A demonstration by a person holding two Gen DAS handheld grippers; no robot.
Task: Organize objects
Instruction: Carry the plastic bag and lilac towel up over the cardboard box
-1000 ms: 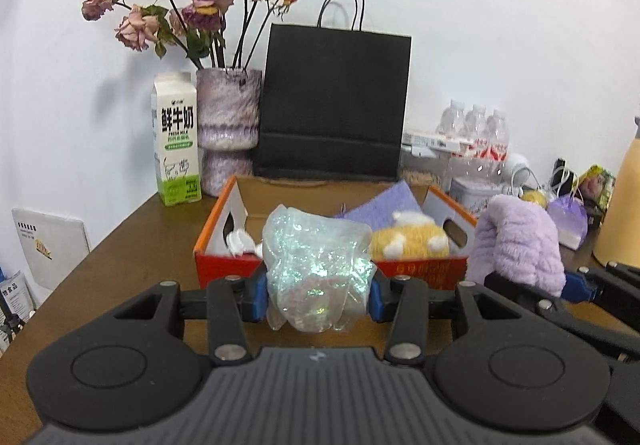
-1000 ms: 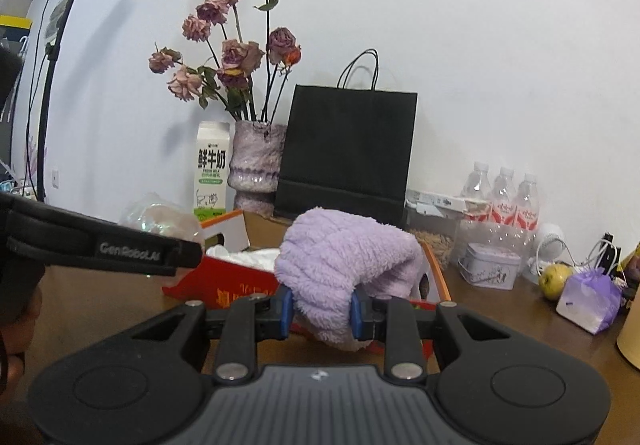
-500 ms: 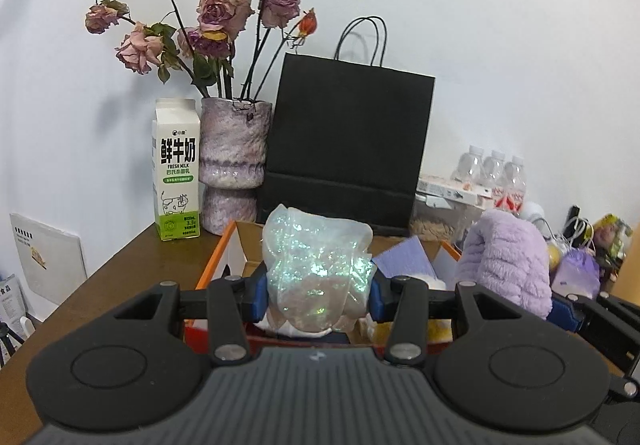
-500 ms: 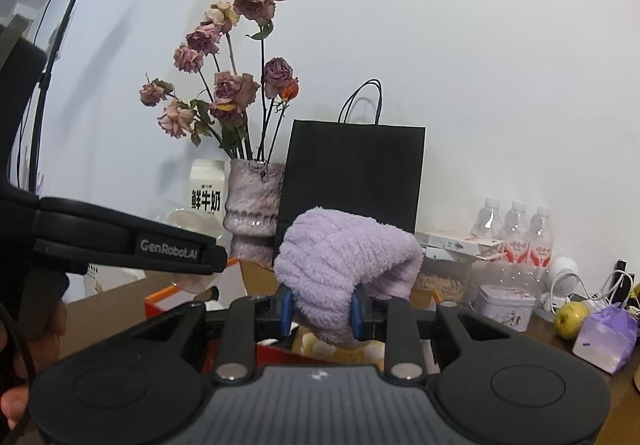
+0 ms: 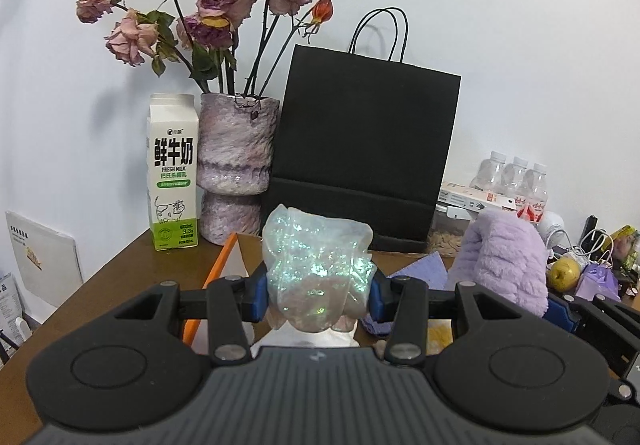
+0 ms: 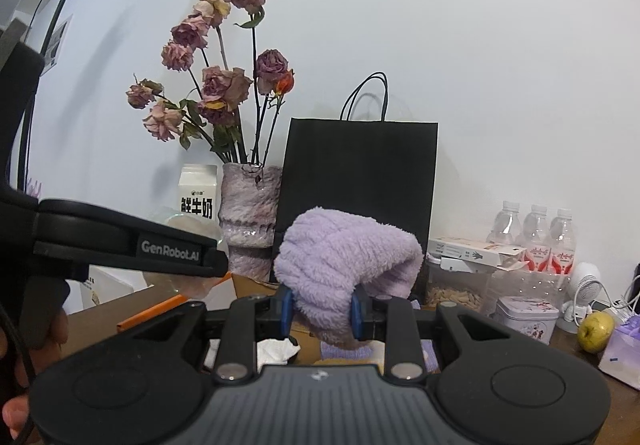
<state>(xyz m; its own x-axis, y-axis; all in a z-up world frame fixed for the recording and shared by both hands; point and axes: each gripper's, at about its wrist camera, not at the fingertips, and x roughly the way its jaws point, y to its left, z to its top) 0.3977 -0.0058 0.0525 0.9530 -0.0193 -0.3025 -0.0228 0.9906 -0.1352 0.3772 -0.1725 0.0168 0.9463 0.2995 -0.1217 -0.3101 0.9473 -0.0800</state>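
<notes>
**Box gets two more soft things, one in each gripper**

Box (image 5: 218,265), orange-edged cardboard, sits open on the brown table (image 5: 104,281) at about 6 o'clock from the black paper bag (image 5: 360,149), and both hands hover over its near side, each carrying something.

The left gripper (image 5: 318,295) pinches a shimmery plastic bag (image 5: 316,269) by its lower half, blue pads pressed into either side, so the crinkled top stands up clear of the fingers. The right gripper (image 6: 320,309) is squeezed on a fluffy purple cloth (image 6: 344,265) near its bottom edge; the bulk flops over the top toward 2 o'clock. Low grips of this kind probably let each piece drop straight in once released.

Inside the box, a white tissue (image 6: 278,351) and a purple pad (image 6: 346,353) already lie on the floor, which suggests sorting is partly done.

Against the wall stand a milk carton (image 5: 173,173) and a vase (image 5: 238,169) of dried roses (image 5: 224,1), at 9 o'clock from the paper bag. Off at 3 o'clock are water bottles (image 6: 536,233), a tin (image 6: 526,319) and a yellow-green fruit (image 6: 596,329), well apart from the box.
</notes>
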